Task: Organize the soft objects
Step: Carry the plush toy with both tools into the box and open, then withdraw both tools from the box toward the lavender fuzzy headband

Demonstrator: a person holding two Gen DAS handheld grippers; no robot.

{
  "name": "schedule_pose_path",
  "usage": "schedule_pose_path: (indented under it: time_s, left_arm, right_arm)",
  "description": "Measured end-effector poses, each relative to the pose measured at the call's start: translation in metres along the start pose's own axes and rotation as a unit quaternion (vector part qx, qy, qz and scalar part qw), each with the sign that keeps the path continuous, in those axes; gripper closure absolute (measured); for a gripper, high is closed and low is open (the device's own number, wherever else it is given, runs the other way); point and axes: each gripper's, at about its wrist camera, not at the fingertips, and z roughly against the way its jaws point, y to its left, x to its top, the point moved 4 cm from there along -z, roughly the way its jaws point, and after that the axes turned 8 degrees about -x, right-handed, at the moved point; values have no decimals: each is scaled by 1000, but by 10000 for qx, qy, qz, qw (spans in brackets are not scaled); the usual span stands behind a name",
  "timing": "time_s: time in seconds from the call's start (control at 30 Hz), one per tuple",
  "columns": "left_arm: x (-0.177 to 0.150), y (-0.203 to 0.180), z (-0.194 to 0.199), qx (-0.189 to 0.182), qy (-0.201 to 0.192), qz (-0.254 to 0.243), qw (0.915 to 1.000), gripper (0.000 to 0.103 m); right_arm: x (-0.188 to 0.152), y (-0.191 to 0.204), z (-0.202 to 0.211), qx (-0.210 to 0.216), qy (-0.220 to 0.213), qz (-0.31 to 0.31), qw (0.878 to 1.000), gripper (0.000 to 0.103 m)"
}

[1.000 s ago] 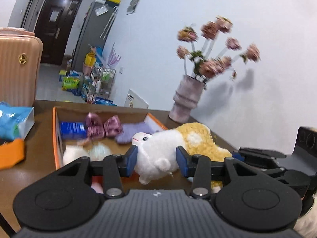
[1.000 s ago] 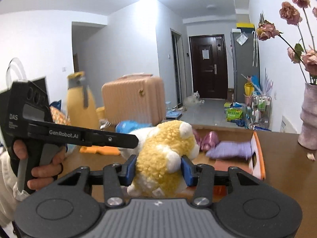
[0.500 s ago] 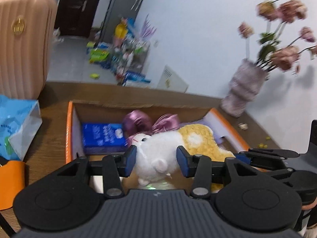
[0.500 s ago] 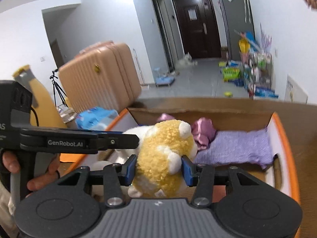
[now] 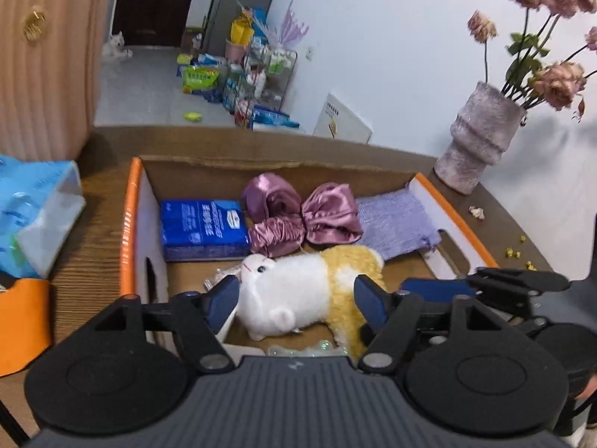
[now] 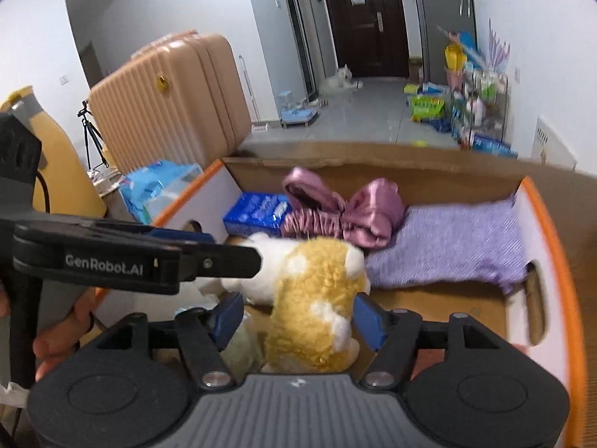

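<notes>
A white and yellow plush toy lies on the floor of an orange-rimmed cardboard box. Both grippers point down into the box and straddle the toy. My left gripper is opening around the white head end, its blue pads clear of the fur. My right gripper is opening around the yellow rear of the plush toy, with a gap at each pad. Behind the toy in the box lie a blue pack, a pink satin bow and a purple cloth.
The box stands on a wooden table. A vase of dried flowers is at its right, a blue bag and an orange object at its left. A pink suitcase and a yellow bottle stand beyond.
Both grippers carried the plush toy forward and down into the box. Their jaws then widened and the toy now rests on the box floor, no longer squeezed.
</notes>
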Motion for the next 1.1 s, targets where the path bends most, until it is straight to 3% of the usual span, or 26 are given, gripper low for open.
schedule_pose_path:
  time_s: [0.17,0.27,0.47,0.77,0.97,1.1]
  left_arm:
    - [9,-24,55,163,-243,-42,9996,32]
    - [8,-46,99,171,-506,-257,9982,26]
    - [-37,-87,174,306,-722,-697,9945,25]
    - [-145,-117,269,573,-1505,-996,9819,21]
    - [-228,-129,315,677,-2227,-1030,9671,14]
    - [-278,-134,336,788,-2501,-790,9618,8]
  right_arm:
    - [10,4,66,-192,-330,128,9992,31]
    - [15,7,121,-317,-617,181,9974,27]
    - [-6,14,221,-428,-991,371,9935,21]
    - [-93,29,325,-529,-1690,426,9833,19]
    - [-168,41,357,-577,-2146,401,9742,16]
    - [-222,56,370,-771,-2463,367,9654,12]
